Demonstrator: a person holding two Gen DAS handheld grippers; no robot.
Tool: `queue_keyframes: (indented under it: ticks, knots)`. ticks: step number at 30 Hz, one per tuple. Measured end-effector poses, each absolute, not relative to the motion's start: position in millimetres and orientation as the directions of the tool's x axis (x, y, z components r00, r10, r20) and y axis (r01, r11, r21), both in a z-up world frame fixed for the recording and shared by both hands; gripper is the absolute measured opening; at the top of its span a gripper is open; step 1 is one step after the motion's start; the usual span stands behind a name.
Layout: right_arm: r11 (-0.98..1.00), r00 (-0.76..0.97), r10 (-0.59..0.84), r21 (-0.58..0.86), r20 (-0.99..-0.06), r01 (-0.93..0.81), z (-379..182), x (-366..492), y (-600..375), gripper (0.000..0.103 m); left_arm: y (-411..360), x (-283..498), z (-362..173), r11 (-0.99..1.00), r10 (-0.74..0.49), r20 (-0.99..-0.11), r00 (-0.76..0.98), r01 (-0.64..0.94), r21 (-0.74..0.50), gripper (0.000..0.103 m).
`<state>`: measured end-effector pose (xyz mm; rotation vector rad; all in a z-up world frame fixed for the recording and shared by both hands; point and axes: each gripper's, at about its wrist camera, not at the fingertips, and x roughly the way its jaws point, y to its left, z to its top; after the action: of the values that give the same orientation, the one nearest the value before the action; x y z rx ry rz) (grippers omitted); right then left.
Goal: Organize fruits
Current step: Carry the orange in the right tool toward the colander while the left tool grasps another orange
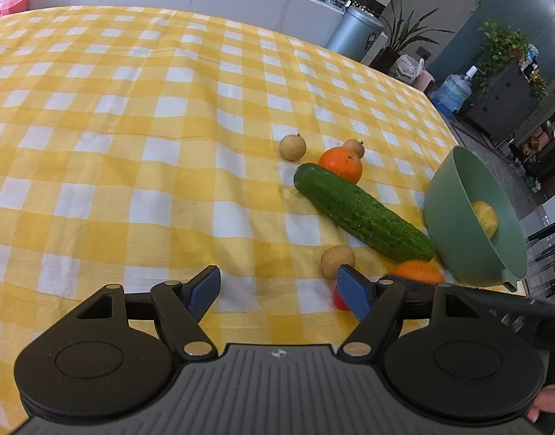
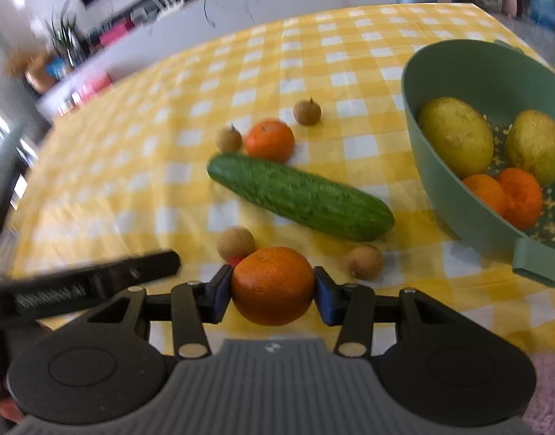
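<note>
- The right tongs (image 2: 273, 291) point down at a slant toward the bench (image 2: 241, 72) with its yellow and white checked cloth.
- Their two blue pads pinch a round orange (image 2: 273, 286), one pad on each side. The orange is just above the cloth, near the bench's near edge.
- The left tongs (image 1: 279, 290) also tilt down over the bench. Their pads are spread wide with nothing between them.
- A long green cucumber (image 2: 301, 197) lies in the middle of the cloth. Another orange (image 2: 270, 140) touches its far end.
- Small brown round fruits sit around it. One (image 2: 236, 243) is just behind the held orange, and one (image 2: 364, 261) is near the cucumber's other end.
- The green bowl (image 2: 458, 69) stands toward the bench's right edge. It holds two yellow-green fruits (image 2: 456, 136) and two oranges (image 2: 520, 197).
- A small red thing (image 2: 236, 261) peeks out behind the held orange. Most of it is hidden, so I cannot tell what it is.
- The right wrist picture is blurry.
- In the left wrist picture the bowl looks tipped, and only one yellow fruit shows inside.
- A bit of a hand (image 1: 551, 400) shows at that picture's bottom right corner.
</note>
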<state>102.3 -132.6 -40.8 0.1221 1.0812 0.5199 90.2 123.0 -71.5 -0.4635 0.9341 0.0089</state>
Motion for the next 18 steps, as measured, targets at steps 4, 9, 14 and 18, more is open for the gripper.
queue_keyframes:
  ticks: [4,9,14,18]
  knots:
    - [0.842,0.401,0.539,0.455,-0.74,-0.29,-33,110,-145,0.044,120,88,-68,0.905,-0.19,-0.746,0.638,-0.181,-0.385,0.086]
    - [0.776,0.487,0.615,0.585,-0.62,-0.234,-17,124,-164,0.044,114,85,-56,0.917,-0.182,-0.694,0.697,-0.134,-0.375,0.086]
    - [0.717,0.625,0.625,0.661,-0.468,-0.221,4,125,-192,0.044,104,97,-36,0.928,-0.21,-0.648,0.732,-0.059,-0.368,0.086]
    - [0.717,0.692,0.58,0.673,-0.429,-0.183,8,121,-217,0.044,86,124,-25,0.955,-0.208,-0.648,0.732,0.009,-0.297,0.086]
